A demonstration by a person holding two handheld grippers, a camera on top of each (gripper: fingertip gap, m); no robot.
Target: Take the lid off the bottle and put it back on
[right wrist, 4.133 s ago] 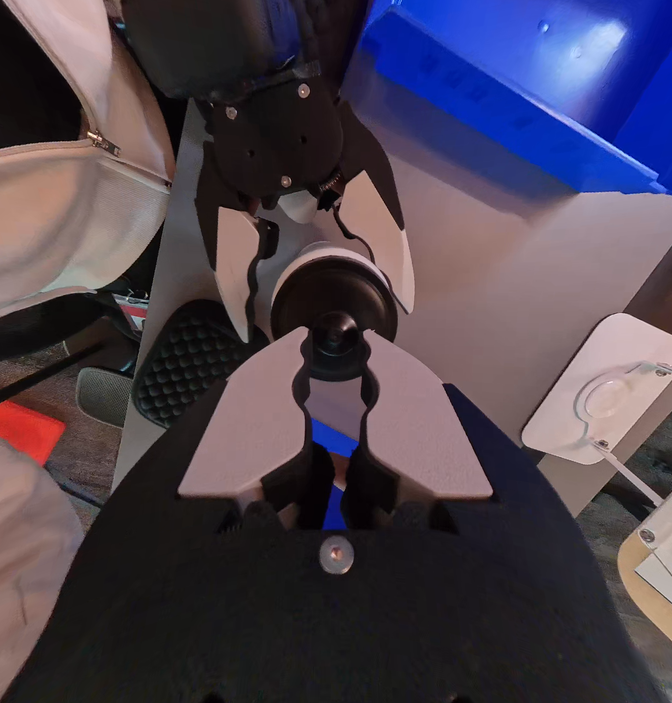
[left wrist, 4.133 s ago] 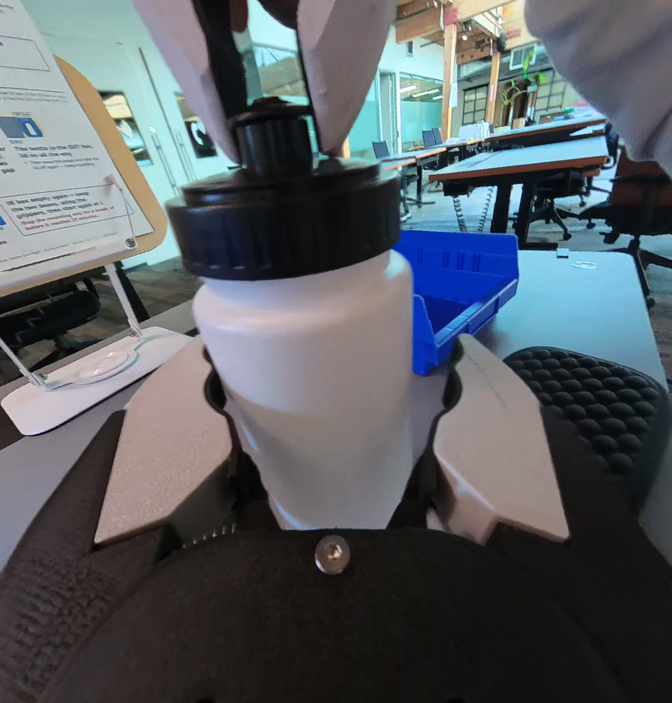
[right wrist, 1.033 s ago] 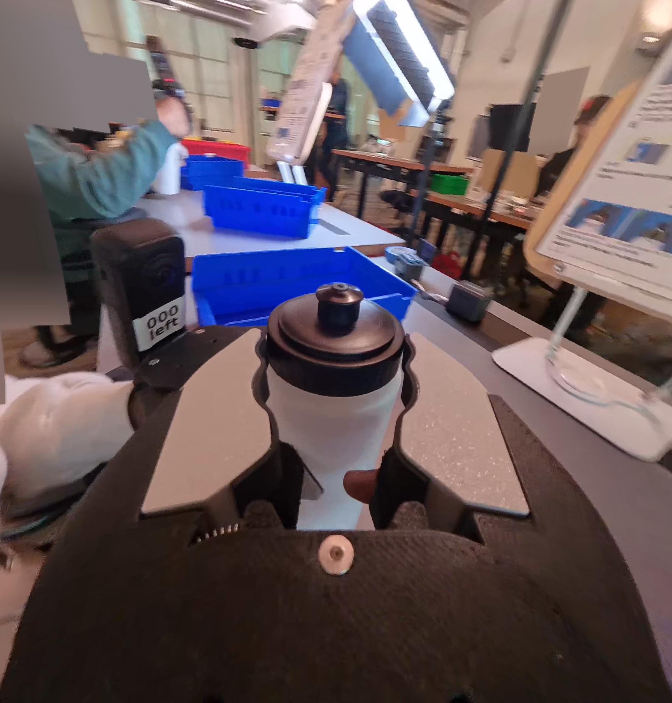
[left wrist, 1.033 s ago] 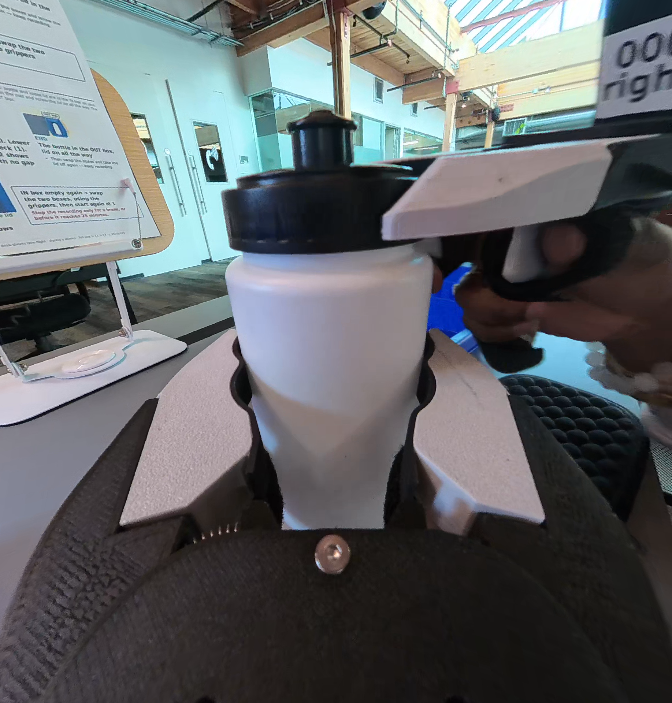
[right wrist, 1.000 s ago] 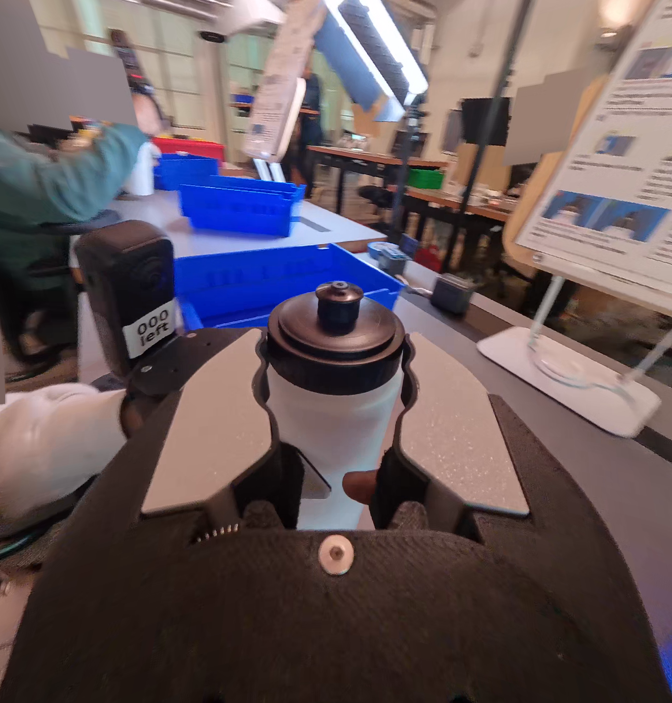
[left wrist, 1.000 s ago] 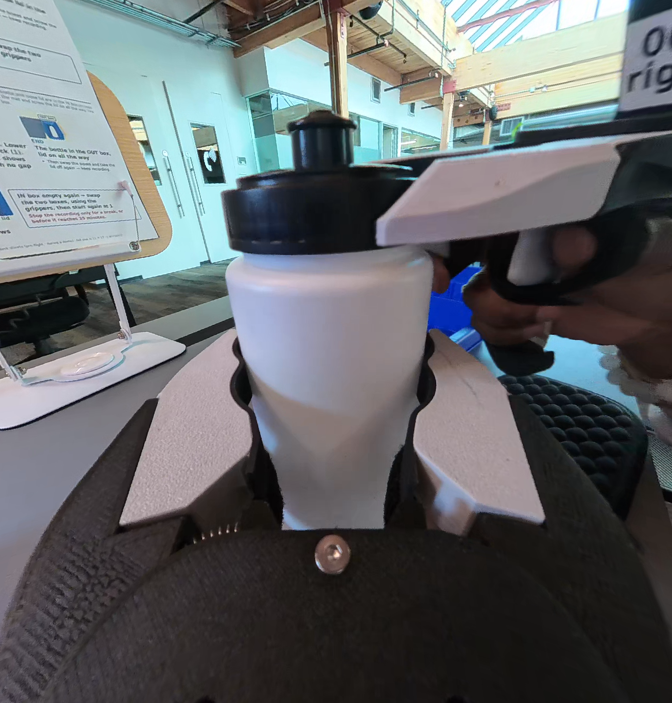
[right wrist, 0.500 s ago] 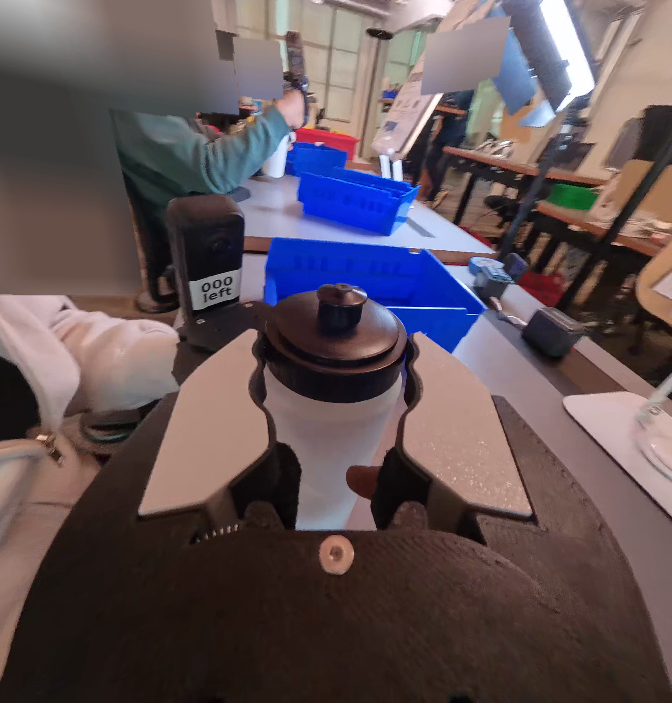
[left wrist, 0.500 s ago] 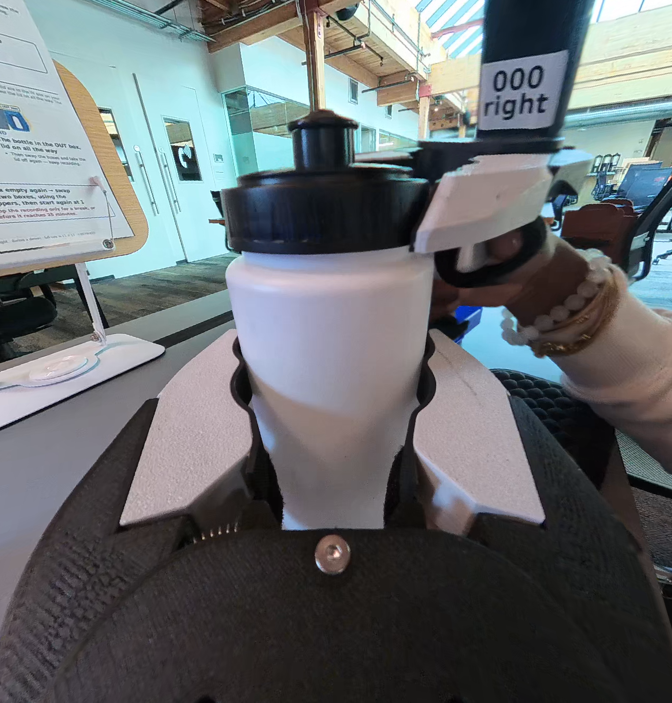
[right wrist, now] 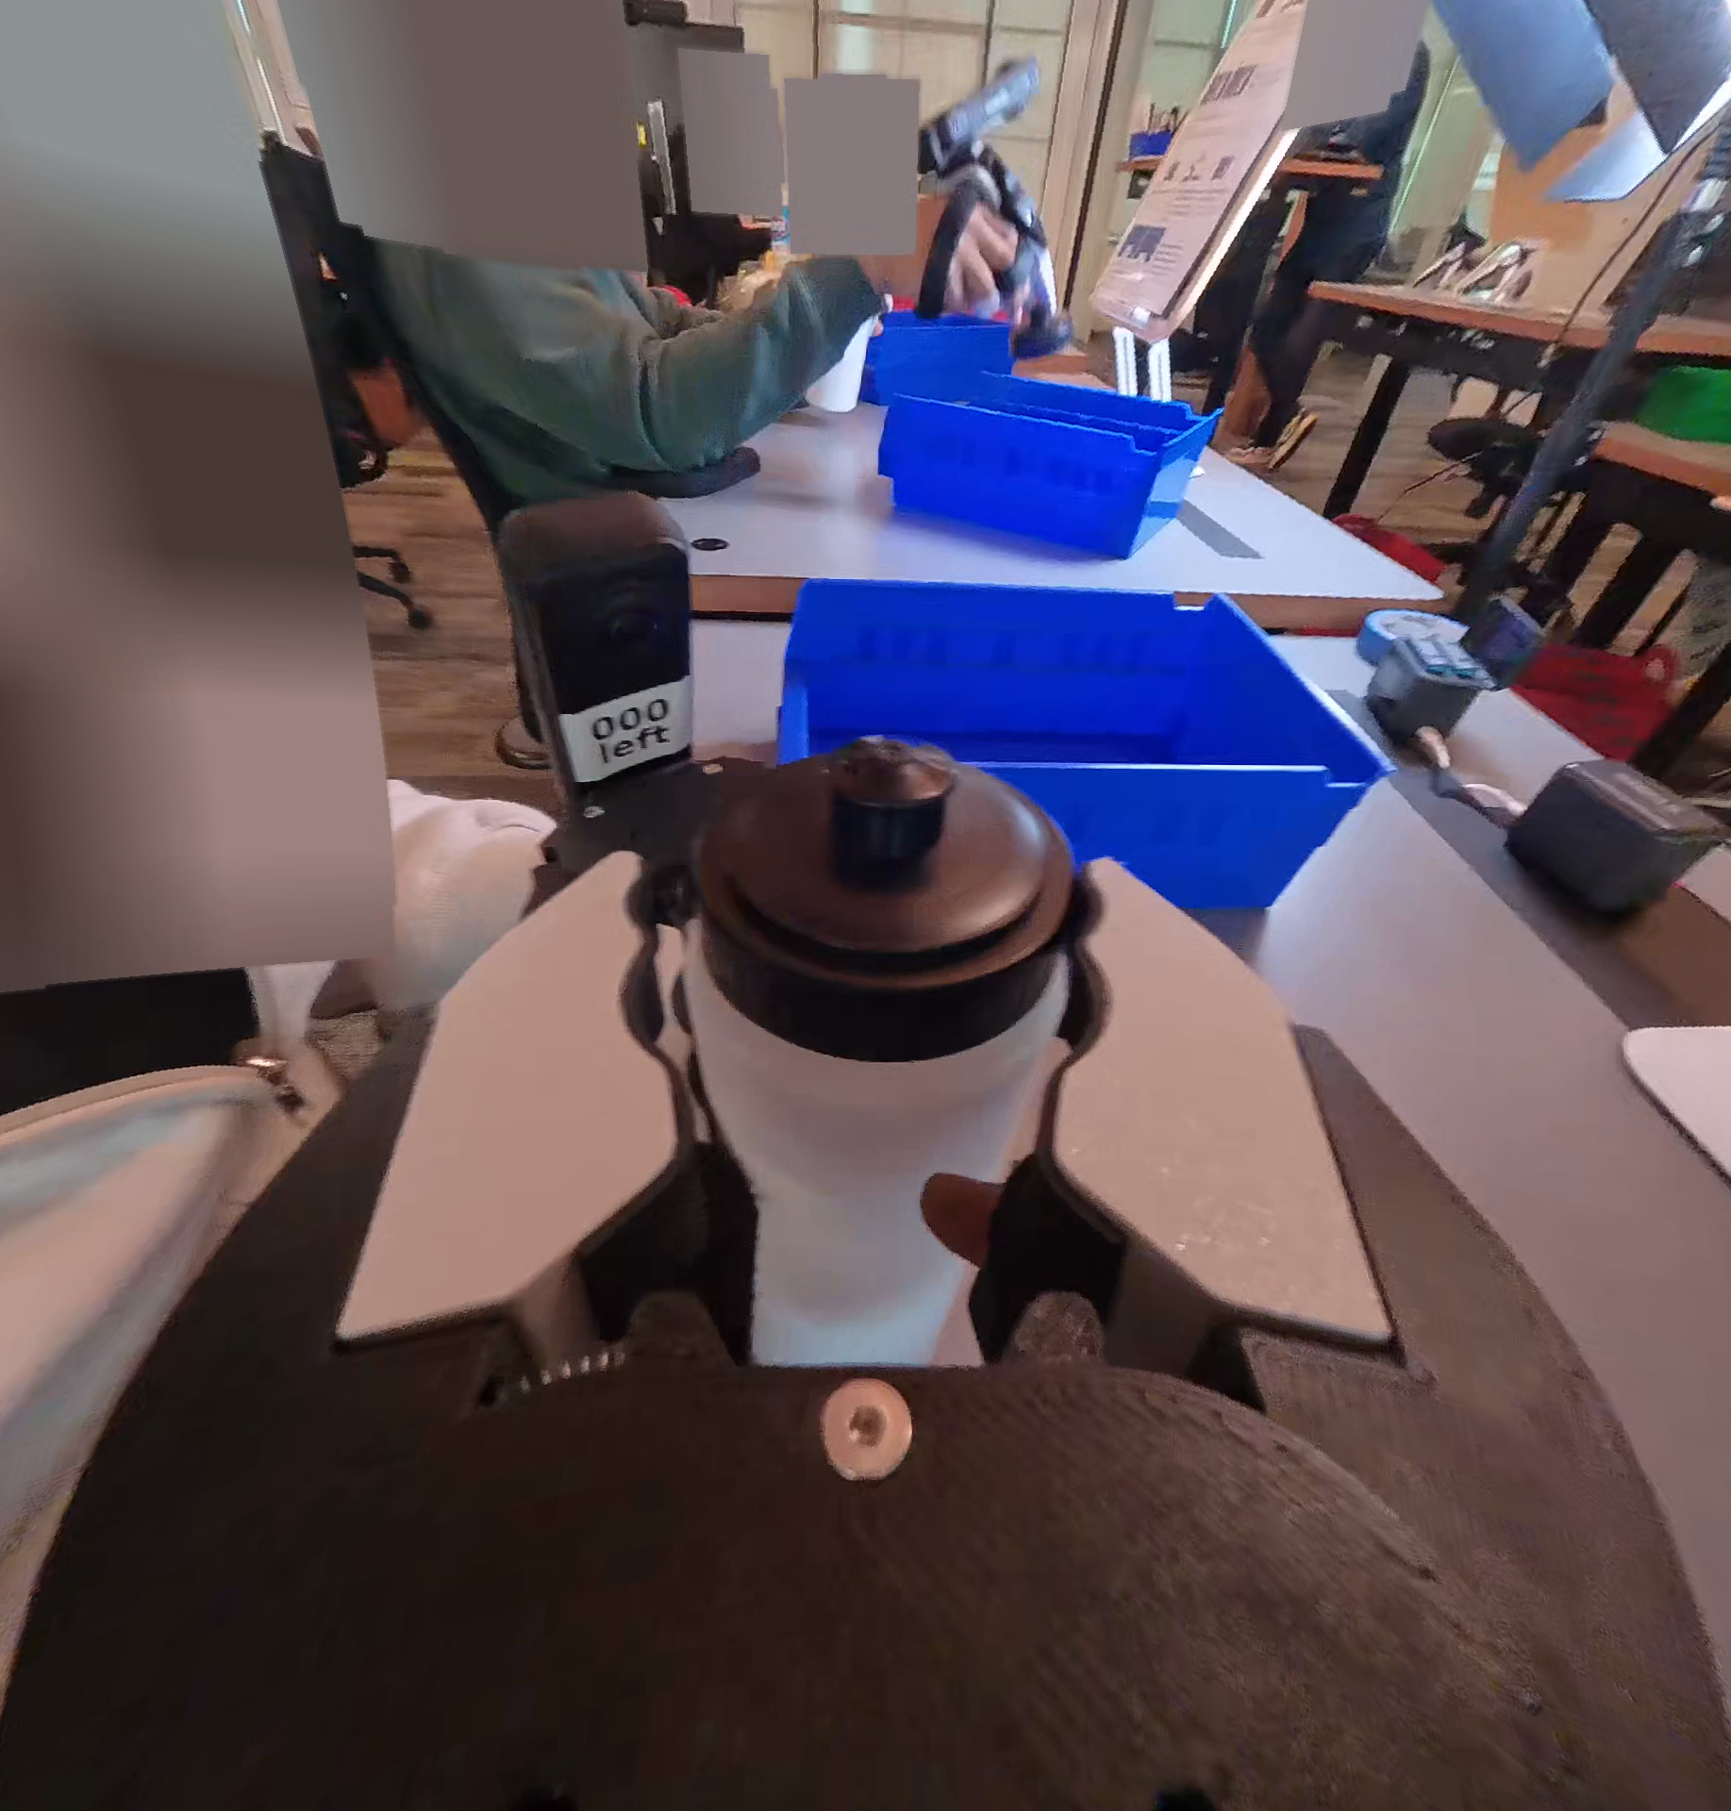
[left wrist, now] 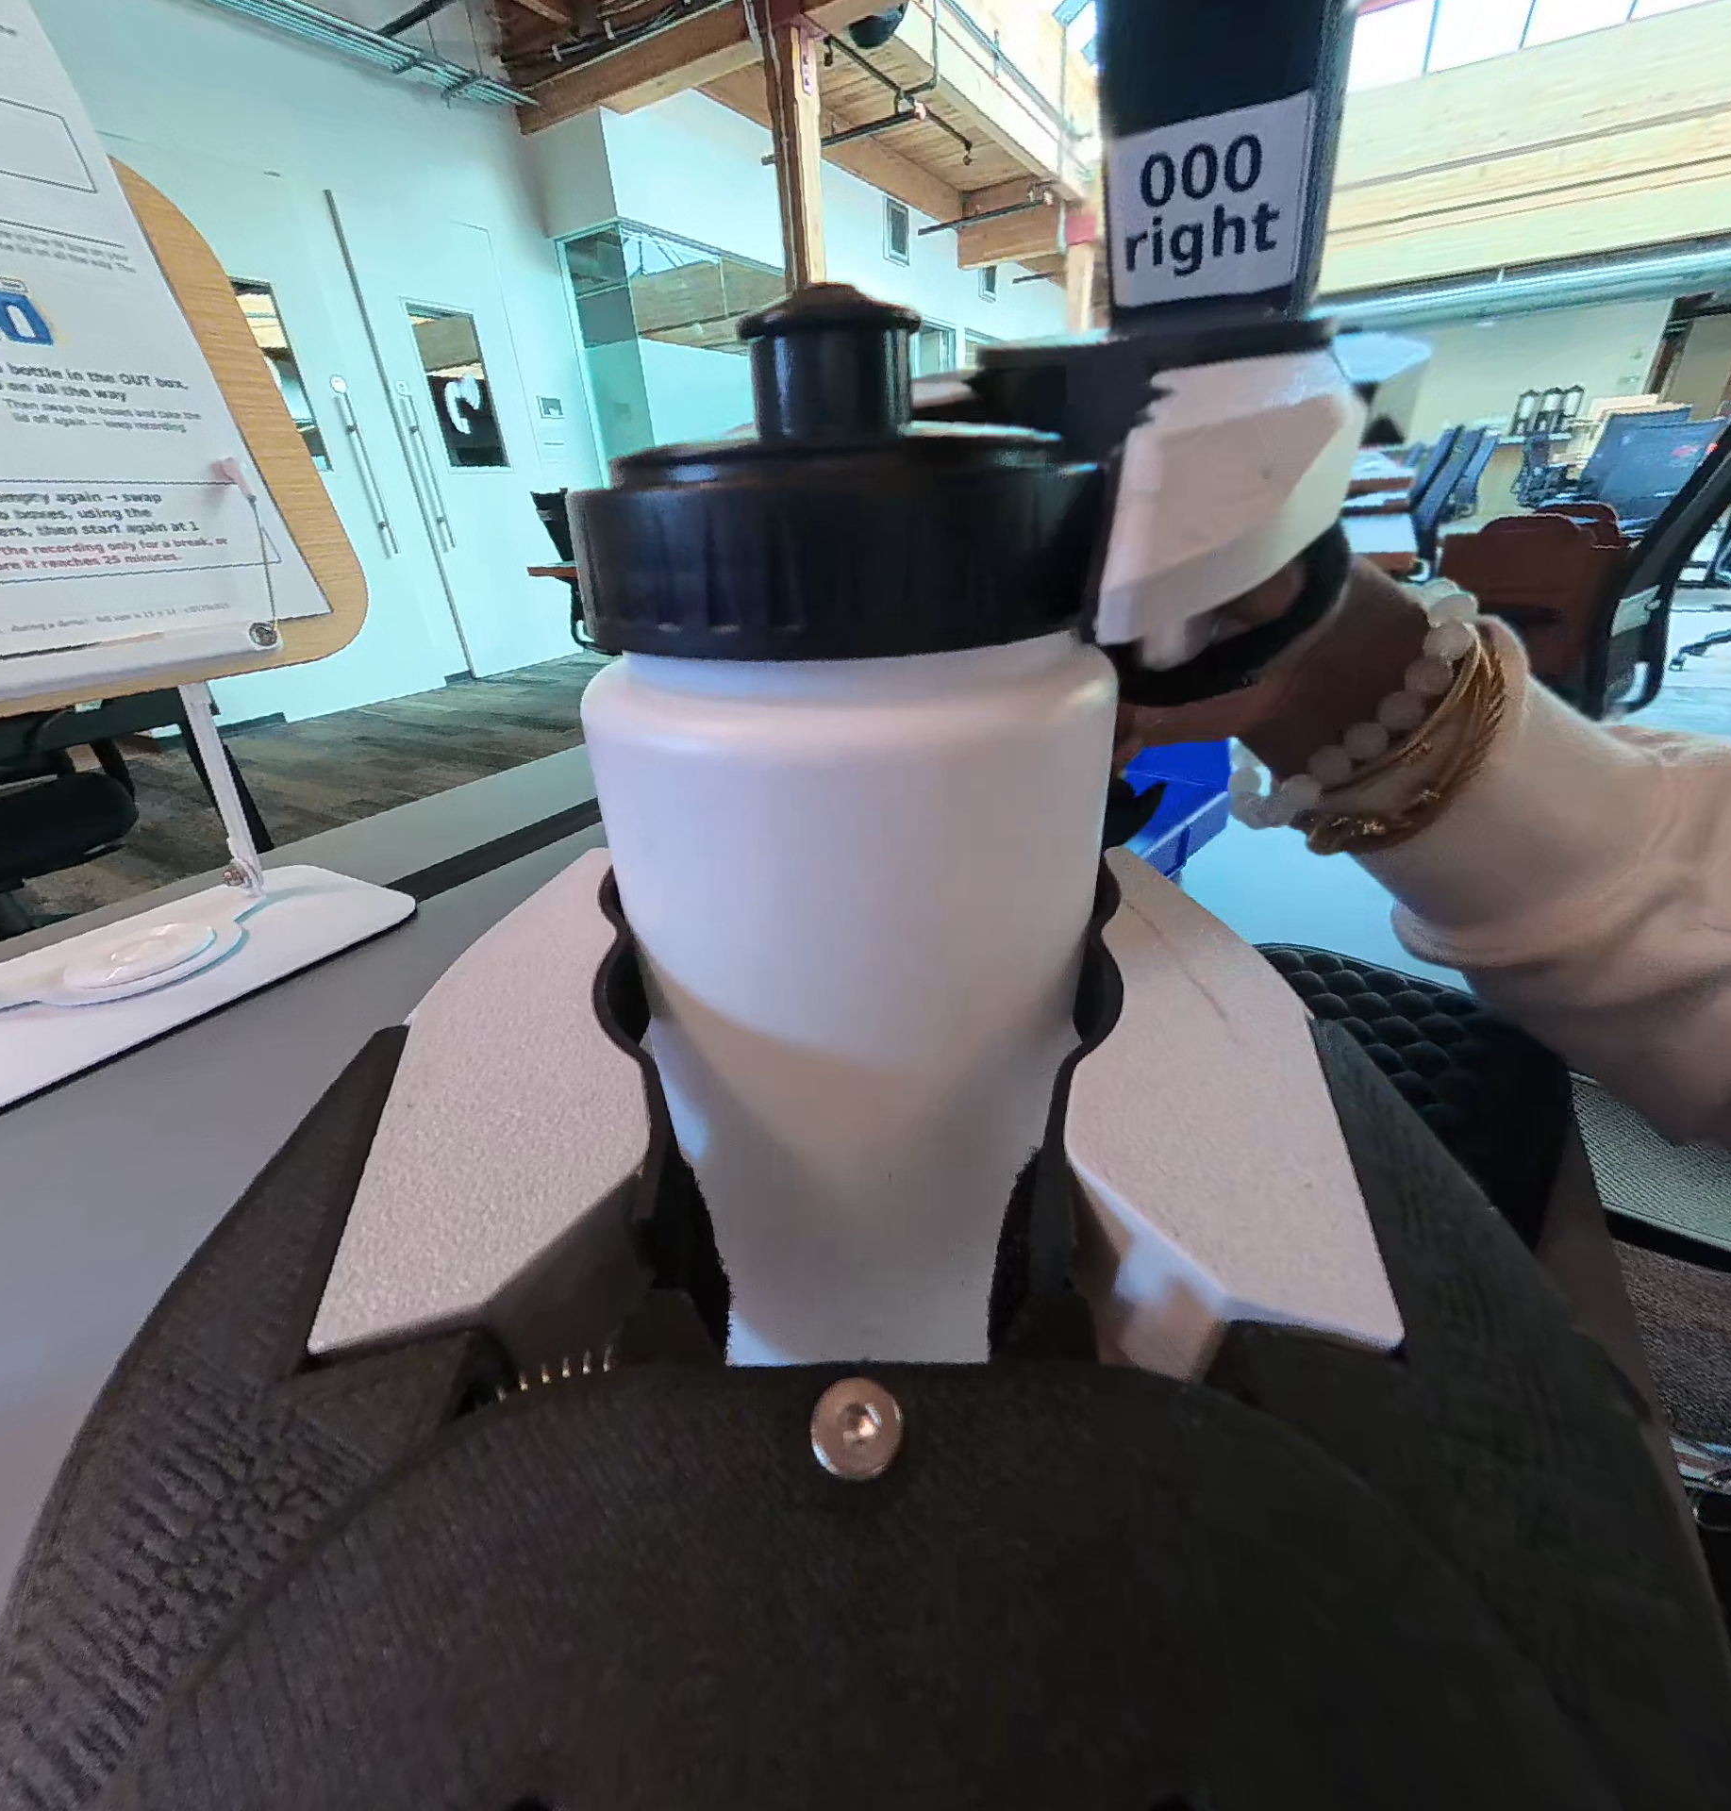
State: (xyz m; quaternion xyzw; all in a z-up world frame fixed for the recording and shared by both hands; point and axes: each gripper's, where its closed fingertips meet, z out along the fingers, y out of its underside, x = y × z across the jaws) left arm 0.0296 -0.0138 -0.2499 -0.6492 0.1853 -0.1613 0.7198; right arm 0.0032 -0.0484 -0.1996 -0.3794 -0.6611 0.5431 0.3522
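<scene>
A white bottle (left wrist: 841, 862) with a black screw lid (left wrist: 822, 559) and a pull spout stands upright in front of me. My left gripper (left wrist: 856, 882) is shut on the bottle's body below the shoulder. My right gripper (right wrist: 861, 882) is shut on the lid (right wrist: 881, 921), one finger on each side of its ribbed rim. The white body (right wrist: 861, 1156) shows below it. In the left wrist view one of the right gripper's fingers (left wrist: 1224, 510) presses the lid's right side, with a hand and a sleeve behind it. The lid sits on the bottle's neck.
A blue bin (right wrist: 1185, 813) stands on the grey table (right wrist: 1381, 980) just behind the bottle. A black adapter (right wrist: 1606, 833) lies to its right. A sign stand (left wrist: 106, 392) is at the left, a black mesh pad (left wrist: 1430, 1039) at the right. A person works at the far table. The grippers' ends are close to 6 cm from one another.
Four seconds ago my right gripper was above, at the spout. Over the last second, shut on the lid's rim, it has swung around the bottle. The left gripper holds still.
</scene>
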